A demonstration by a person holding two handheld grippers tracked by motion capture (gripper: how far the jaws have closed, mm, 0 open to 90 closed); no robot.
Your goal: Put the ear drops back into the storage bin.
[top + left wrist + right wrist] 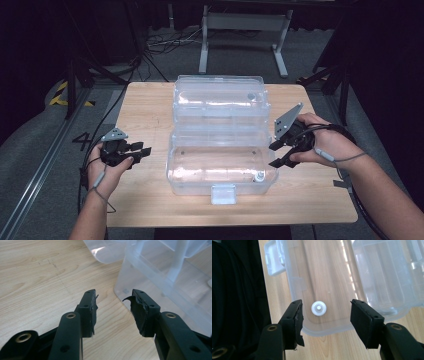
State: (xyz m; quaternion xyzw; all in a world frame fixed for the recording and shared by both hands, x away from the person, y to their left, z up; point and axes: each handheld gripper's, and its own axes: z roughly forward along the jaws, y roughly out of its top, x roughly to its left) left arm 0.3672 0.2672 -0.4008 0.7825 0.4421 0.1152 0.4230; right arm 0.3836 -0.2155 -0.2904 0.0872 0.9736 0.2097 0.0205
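A clear plastic box (pixel 220 167) stands open in the middle of the wooden table (pixel 145 115), its lid (pixel 220 100) folded back behind it. A small white round piece (pixel 259 175) lies on the box floor in the front right corner; the right gripper view looks down on this white piece (pixel 319 308) through the box (pixel 329 277). My right gripper (pixel 272 155) hovers at the box's right end, open and empty (pixel 325 303). My left gripper (pixel 144 151) rests left of the box, open with nothing between its jaws (pixel 113 296), pointing at the box's near corner (pixel 130 287).
A white latch (pixel 223 193) juts from the box's front wall, near the table's front edge. A second small round piece (pixel 251 96) sits at the lid's right end. Beyond the table are a white metal stand (pixel 245 30) and floor cables (pixel 165 42).
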